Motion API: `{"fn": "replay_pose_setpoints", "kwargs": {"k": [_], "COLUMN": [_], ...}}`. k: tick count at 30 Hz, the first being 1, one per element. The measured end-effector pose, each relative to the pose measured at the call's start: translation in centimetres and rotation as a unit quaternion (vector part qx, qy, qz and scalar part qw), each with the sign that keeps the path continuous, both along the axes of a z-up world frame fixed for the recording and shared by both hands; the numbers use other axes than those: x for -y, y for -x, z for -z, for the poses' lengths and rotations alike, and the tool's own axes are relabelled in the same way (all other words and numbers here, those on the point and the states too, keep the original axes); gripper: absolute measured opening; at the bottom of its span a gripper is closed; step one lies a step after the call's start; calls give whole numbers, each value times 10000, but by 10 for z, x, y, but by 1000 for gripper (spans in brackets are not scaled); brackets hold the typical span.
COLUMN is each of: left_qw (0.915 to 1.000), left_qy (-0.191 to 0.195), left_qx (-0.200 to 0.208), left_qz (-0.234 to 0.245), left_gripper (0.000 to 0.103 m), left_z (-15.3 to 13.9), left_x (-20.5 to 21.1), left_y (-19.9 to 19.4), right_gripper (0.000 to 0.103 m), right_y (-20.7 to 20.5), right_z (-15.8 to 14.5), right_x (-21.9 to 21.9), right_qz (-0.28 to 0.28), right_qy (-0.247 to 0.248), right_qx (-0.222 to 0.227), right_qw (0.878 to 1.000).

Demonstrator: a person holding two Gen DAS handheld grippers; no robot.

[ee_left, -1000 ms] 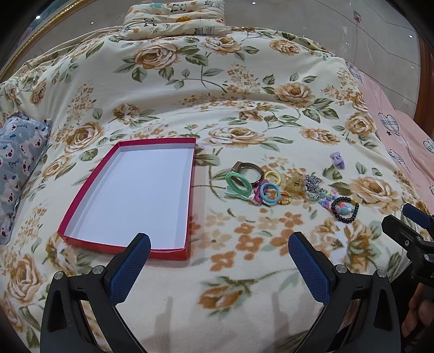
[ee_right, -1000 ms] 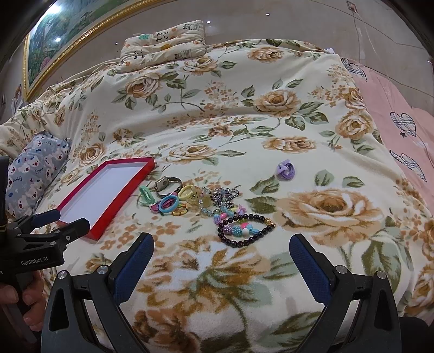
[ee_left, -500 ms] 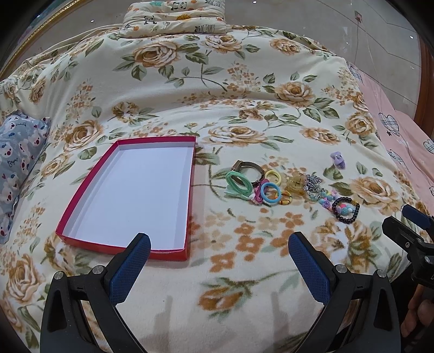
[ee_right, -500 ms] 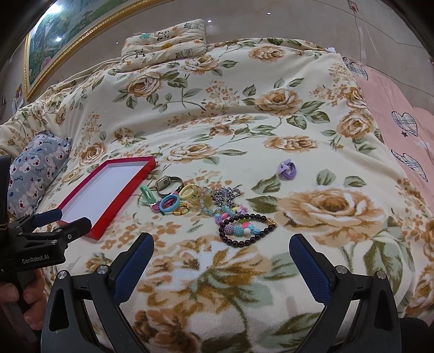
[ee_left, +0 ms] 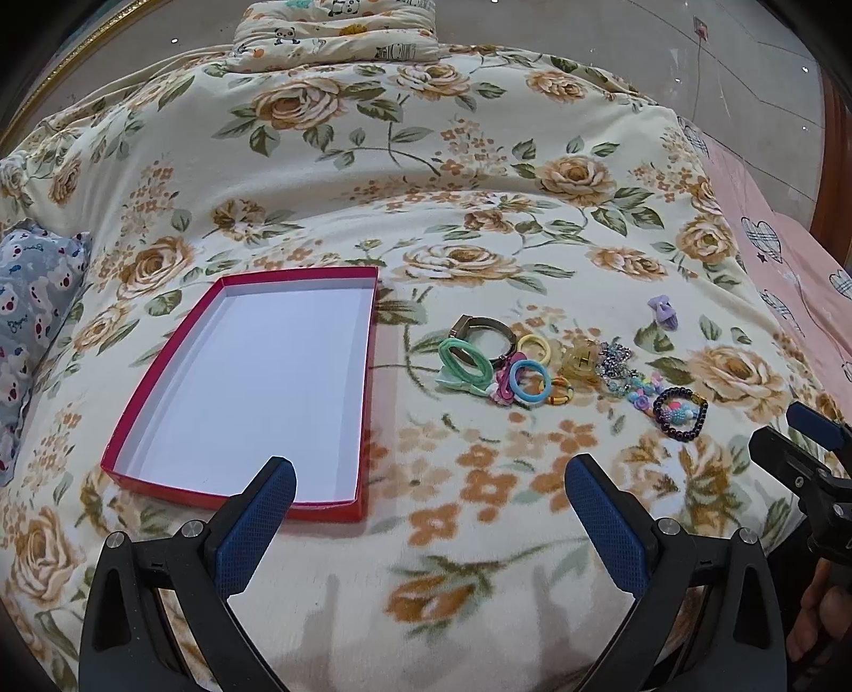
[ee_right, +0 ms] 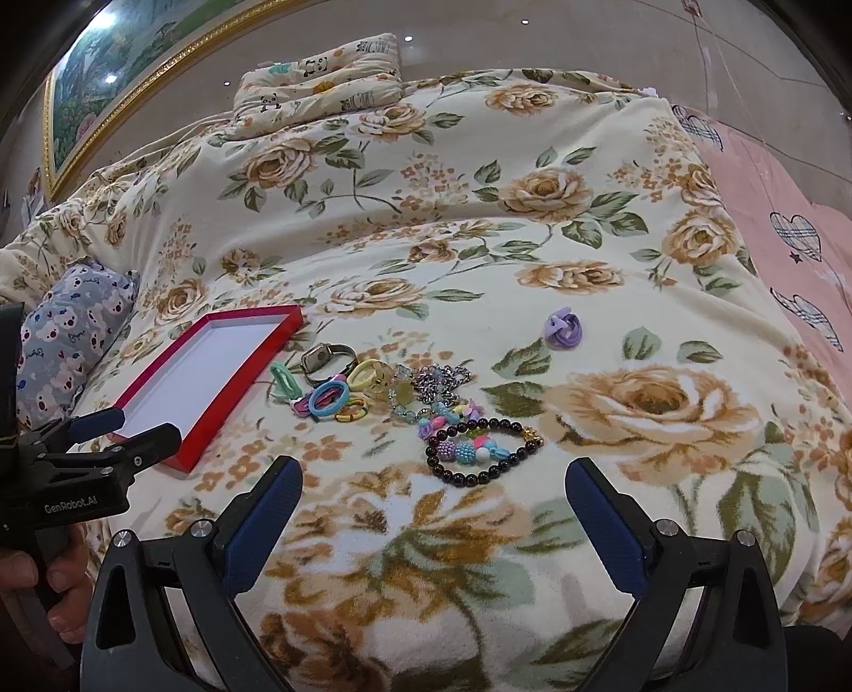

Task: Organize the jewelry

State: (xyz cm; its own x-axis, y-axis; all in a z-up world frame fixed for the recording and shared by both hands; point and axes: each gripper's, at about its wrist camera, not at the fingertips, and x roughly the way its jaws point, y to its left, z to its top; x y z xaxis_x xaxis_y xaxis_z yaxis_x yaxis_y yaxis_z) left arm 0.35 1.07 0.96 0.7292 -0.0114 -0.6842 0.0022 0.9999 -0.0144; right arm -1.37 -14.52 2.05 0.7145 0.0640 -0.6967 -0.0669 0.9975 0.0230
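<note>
A shallow red box (ee_left: 367,404) with a white, bare inside lies on the floral blanket (ee_left: 426,159); the right wrist view shows the red box (ee_right: 245,383) at left. To its right sits a cluster of jewelry: a watch (ee_left: 482,327), a green hair tie (ee_left: 463,362), a blue ring (ee_left: 527,379), a silver chain (ee_left: 615,359) and a dark bead bracelet (ee_left: 680,415), the bracelet (ee_right: 482,451) being closest to my right gripper. A purple clip (ee_left: 663,313) lies apart. My left gripper (ee_left: 428,482) hovers open near the box's front edge. My right gripper (ee_right: 432,487) hangs open just short of the bracelet.
A grey bear-print pillow (ee_left: 32,309) lies at the left edge and a panda-print pillow (ee_left: 335,24) at the far end. A pink sheet with hearts (ee_left: 788,277) borders the right side. A framed painting (ee_right: 122,69) leans behind the bed. A hand (ee_right: 58,575) grips the left tool.
Both views have shifted slightly forward and downward over the blanket. Nothing on the bed has moved, and both grippers stay open.
</note>
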Motion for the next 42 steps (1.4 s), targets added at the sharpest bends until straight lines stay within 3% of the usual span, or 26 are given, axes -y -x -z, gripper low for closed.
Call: {"fn": "replay_pose_setpoints", "kwargs": {"k": [7,15,17,23,30,35,40,42], "left_qw": [9999,9990,9983,9971,9938,9914,9887,9878], "left_qy": [141,324,443,609,799,896,930,954], "left_qx": [-69,-272,-339,-431,-764,-942,-1143,-1188], "left_qz": [46,135,142,133,124,129,260,328], "left_gripper": [101,88,83,76,68,62,45,28], "left_z": [0,4,4,5,22,37,55,60], "left_x": [-6,-11,-15,-20,-23,-24,-17,-15], "left_y": [-16,-47,-58,-91,-135,-164,-188,-194], "right_gripper": [84,70,60,48,42,36,20,12], "right_y": [-11,-30,-38,-69,-104,-113,-123,-125], "right_z": [5,8,8,11,31,48,67,71], "right_x": [3,12,12,0,-15,-26,-30,-27], "right_qz": [4,61,26,-206,-407,-640,-689,-653], "right_qy": [-76,-269,-304,-624,-852,-734,-429,-390], "right_qx": [-111,-214,-231,-470,-834,-1083,-1301,-1351], "right_qw": [9999,9994,9993,9967,9920,9893,9882,9879]}}
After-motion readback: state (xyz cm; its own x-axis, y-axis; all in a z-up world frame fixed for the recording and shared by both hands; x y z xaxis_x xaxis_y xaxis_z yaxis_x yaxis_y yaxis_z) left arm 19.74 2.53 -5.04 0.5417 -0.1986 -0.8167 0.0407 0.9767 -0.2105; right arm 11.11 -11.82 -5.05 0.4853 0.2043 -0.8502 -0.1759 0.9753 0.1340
